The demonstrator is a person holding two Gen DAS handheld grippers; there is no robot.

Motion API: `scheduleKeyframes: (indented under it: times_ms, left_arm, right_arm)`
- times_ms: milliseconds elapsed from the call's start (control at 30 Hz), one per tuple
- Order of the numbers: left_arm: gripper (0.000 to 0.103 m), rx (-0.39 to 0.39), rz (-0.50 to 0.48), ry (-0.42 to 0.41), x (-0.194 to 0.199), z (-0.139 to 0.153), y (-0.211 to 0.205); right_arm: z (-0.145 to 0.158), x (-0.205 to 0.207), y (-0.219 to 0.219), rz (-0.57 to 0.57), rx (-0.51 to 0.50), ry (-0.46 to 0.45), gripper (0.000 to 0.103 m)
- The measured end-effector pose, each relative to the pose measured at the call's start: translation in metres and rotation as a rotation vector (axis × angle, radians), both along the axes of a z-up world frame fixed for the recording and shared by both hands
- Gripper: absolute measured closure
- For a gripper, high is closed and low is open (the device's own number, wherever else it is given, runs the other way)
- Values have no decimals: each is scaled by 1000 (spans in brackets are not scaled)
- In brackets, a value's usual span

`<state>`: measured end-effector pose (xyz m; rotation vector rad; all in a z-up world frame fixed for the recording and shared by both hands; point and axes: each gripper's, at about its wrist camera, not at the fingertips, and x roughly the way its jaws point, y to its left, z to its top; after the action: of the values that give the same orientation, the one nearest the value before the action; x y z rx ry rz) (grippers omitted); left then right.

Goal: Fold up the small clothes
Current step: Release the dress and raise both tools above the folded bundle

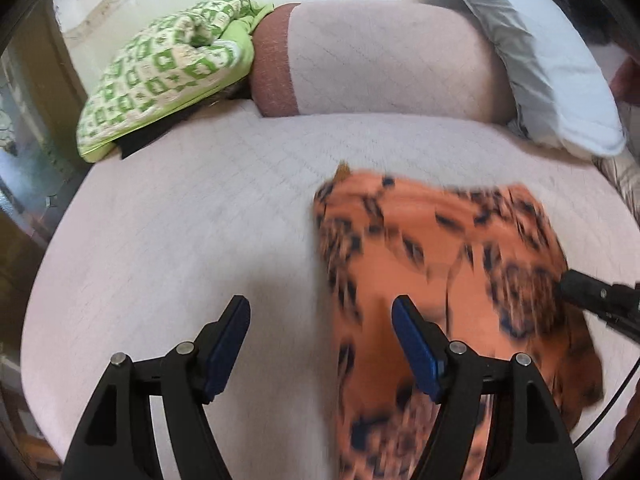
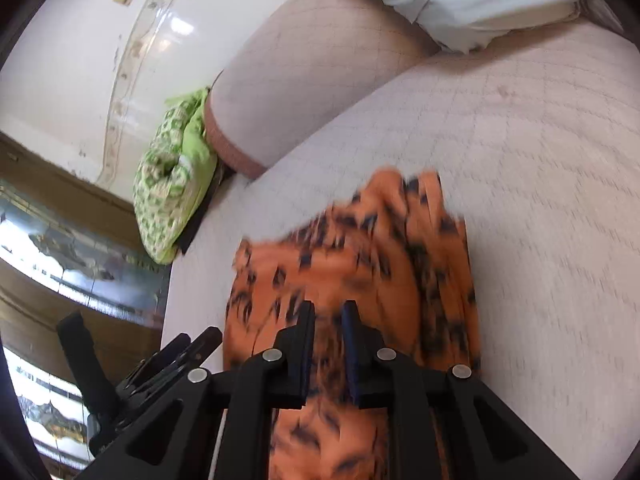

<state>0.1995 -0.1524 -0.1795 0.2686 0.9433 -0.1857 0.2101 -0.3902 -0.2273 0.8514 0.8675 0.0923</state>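
Two tools on one orange printed garment (image 2: 352,264) mid-fold; right tool (image 2: 328,312) pinching fabric, left tool (image 1: 320,308) spread, empty; next probably needs laying flat on bed (image 1: 180,220).

Left claw (image 1: 320,344) spread wide, angled downward, nothing between its pads, right claw (image 2: 327,344) nearly closed, at the left's 3 o'clock
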Motion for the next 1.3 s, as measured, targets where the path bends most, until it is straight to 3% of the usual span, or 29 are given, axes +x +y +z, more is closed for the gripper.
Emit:
scheduleKeyframes:
  times_ms: [233,367,600,733,1033,1300]
  left_arm:
    - [29,38,1,-7,-32,-26,9]
    - [26,96,-29,-20,-38,-36,2]
    - [26,64,-22,-32,-47,-14,12]
    - [26,41,-11,-87,-58,7,23]
    - [26,14,-45,-233,-95,66,32]
    - [26,-5,-50,-305,-121,102,43]
  right_arm:
    - [-1,-47,23,20,-110,73,87]
    - [-26,-68,24,13,-128,157,87]
    - [-29,-79,22,-9,-94,142,88]
    - [-8,-96,31,-3,-158,93,88]
    - [49,-128,57,-27,-258,-124,88]
    - [78,-154,77,-12,-308,-264,88]
